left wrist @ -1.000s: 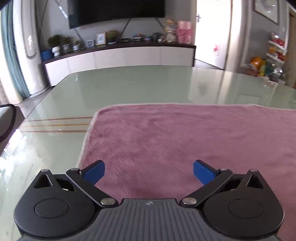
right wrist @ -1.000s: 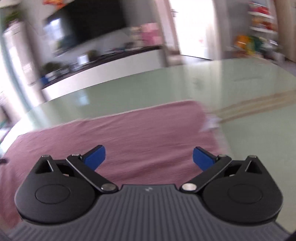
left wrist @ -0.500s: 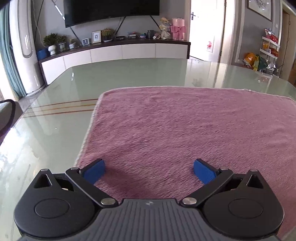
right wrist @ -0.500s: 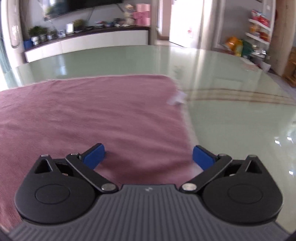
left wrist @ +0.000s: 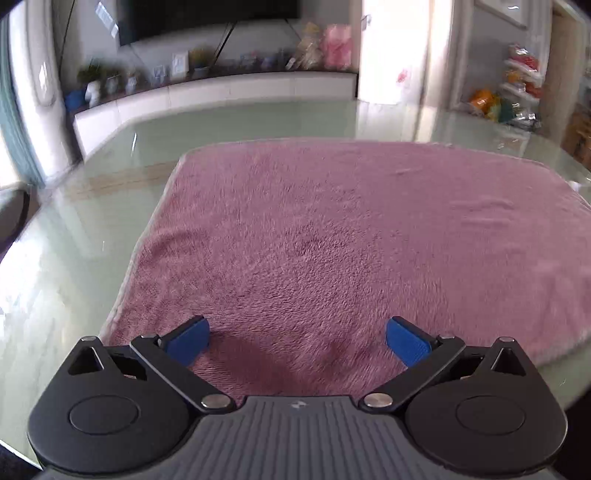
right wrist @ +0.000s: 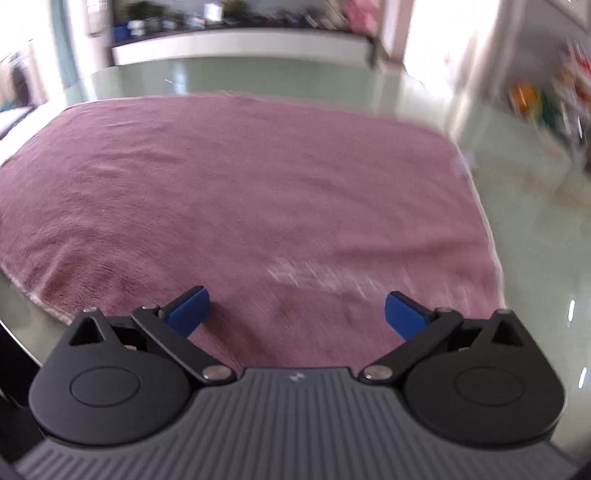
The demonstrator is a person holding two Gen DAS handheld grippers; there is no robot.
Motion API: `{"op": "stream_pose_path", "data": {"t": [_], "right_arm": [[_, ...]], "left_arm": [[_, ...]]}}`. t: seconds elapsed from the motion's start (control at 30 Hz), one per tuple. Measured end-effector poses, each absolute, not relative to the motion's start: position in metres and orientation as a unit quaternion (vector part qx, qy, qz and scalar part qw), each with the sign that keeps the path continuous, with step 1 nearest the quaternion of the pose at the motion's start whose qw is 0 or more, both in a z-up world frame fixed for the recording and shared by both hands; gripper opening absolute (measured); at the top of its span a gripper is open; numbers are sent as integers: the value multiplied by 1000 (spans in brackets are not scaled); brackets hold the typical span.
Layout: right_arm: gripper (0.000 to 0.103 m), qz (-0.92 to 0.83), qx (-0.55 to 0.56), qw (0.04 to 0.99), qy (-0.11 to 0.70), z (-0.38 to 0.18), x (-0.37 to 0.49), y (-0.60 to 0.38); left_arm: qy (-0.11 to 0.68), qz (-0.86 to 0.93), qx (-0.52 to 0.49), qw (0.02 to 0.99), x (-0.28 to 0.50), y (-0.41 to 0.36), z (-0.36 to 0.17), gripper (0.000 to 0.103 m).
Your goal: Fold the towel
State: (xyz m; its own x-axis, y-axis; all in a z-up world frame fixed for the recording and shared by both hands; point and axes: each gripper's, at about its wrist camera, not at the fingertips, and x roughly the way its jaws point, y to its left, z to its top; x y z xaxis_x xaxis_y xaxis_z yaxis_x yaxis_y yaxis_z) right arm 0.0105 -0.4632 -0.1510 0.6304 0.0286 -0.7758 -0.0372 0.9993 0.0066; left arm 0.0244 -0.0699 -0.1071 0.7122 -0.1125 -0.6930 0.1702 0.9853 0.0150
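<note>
On the pale green glass table [left wrist: 92,236] lies one mauve towel [left wrist: 332,240], spread flat in a single layer, and both claws are over its near edge; the left gripper [left wrist: 297,341] sits with its blue pads [left wrist: 186,339] spread wide apart, nothing between them, close above the nap near the near-left corner, though whether the tips touch the pile I cannot tell; the right gripper [right wrist: 295,314] is equally wide, jaws parted and empty, above the towel [right wrist: 240,192] toward its near-right corner. Edges now: the left hem runs diagonally away with a broad band of bare glass beside it; the right hem curves off with bare table [right wrist: 535,229] beyond it; the far hem stops well short of the table's far rim, so there is open glass on three sides. Count: one towel, one table, two grippers, four blue pads, two to each. Differences between views: the left camera alone catches the dark television [left wrist: 207,14] and the cabinet [left wrist: 229,92] below it clearly, plus a dark chair edge [left wrist: 14,218] at far left; the right camera, smeared with motion blur, alone shows the towel's right hem close up and a pale streak [right wrist: 317,277] on the nap ahead of its fingers.
</note>
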Motion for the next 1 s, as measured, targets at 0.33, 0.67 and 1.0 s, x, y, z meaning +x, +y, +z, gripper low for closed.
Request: {"op": "stream_pose_path", "data": {"t": [0.33, 0.67, 1.0], "right_arm": [[103, -76, 43, 899, 430, -137, -11, -527], [103, -13, 10, 912, 410, -159, 8, -488], [103, -29, 42, 918, 393, -137, -10, -503]], "left_arm": [[388, -30, 25, 921, 14, -30, -105, 103], [382, -48, 28, 922, 6, -56, -105, 103], [378, -26, 20, 925, 9, -33, -105, 103]]}}
